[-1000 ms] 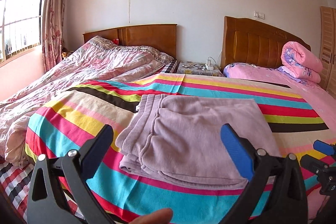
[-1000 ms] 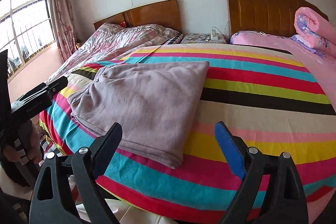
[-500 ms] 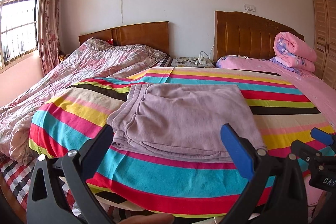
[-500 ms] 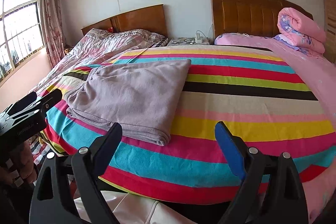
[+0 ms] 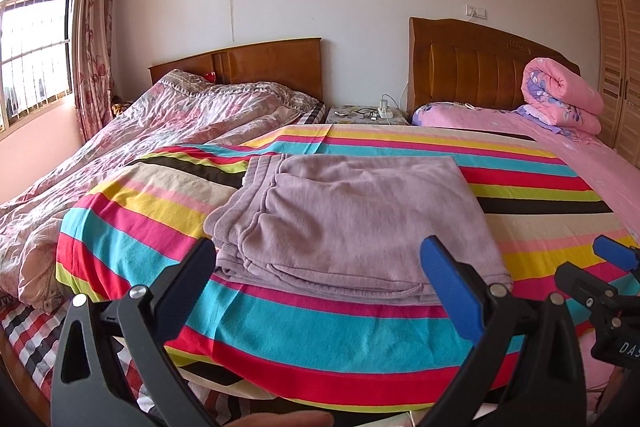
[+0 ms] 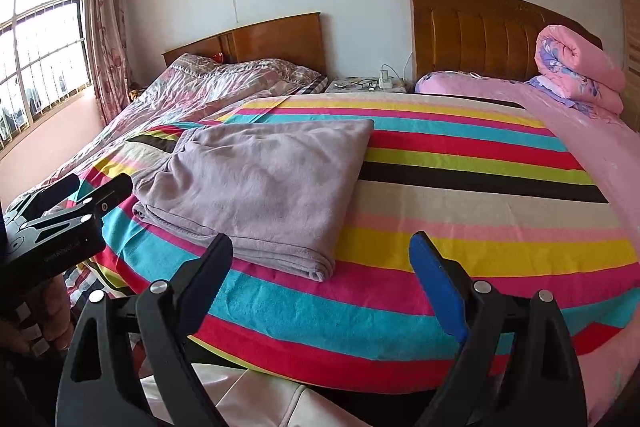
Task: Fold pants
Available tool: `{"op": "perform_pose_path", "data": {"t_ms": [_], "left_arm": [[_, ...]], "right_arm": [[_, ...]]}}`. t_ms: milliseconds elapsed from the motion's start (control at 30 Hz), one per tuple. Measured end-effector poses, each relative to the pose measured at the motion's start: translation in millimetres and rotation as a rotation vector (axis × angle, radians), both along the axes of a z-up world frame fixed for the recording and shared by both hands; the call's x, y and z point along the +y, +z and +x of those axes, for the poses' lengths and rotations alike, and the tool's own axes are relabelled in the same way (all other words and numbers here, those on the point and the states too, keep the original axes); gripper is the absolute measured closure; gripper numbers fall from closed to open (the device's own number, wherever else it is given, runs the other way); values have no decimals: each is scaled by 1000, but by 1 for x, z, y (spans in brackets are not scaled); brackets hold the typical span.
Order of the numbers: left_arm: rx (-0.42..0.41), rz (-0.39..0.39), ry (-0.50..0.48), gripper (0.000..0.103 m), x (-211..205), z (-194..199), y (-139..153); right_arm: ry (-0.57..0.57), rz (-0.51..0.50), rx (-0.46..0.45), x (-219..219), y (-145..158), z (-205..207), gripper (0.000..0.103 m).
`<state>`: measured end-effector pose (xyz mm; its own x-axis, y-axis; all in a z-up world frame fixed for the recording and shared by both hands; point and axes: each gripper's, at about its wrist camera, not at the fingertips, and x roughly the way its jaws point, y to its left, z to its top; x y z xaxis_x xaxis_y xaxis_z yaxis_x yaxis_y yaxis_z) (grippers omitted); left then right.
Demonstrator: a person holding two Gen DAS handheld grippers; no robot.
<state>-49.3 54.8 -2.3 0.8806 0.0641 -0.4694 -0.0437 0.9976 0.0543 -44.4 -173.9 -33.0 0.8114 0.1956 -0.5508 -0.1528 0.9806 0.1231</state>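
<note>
Both grippers have drawn back from the bed since a second ago, so more of the striped blanket's [image 5: 304,339] near edge now shows below the pants [image 5: 352,223]. The mauve pants lie folded into a rectangle on the striped blanket, waistband toward the left, touched by neither gripper. The left gripper [image 5: 320,275] hangs in front of the folded stack with its jaws spread wide and nothing between them. The right gripper [image 6: 322,267] is likewise spread and empty, off the stack's right corner. A rolled pink quilt [image 6: 580,67] sits by the far headboard.
</note>
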Motion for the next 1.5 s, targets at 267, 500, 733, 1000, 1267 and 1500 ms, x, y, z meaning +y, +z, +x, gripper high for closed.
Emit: {"op": "perform_pose_path", "data": {"t_ms": [267, 500, 733, 1000, 1267, 1500], "left_arm": [[5, -2, 1, 1, 0, 0, -1], [7, -2, 2, 1, 1, 0, -1], [9, -3, 2, 1, 1, 0, -2], [10, -4, 3, 1, 1, -1, -3], [10, -2, 3, 1, 0, -2, -4], [10, -2, 4, 1, 0, -2, -3]], "right_arm": [[2, -2, 0, 0, 1, 0, 16], [2, -2, 0, 1, 1, 0, 16], [2, -2, 0, 1, 1, 0, 16], [2, -1, 0, 1, 1, 0, 16], [3, -2, -1, 1, 2, 0, 16], [4, -2, 0, 1, 2, 0, 16]]}}
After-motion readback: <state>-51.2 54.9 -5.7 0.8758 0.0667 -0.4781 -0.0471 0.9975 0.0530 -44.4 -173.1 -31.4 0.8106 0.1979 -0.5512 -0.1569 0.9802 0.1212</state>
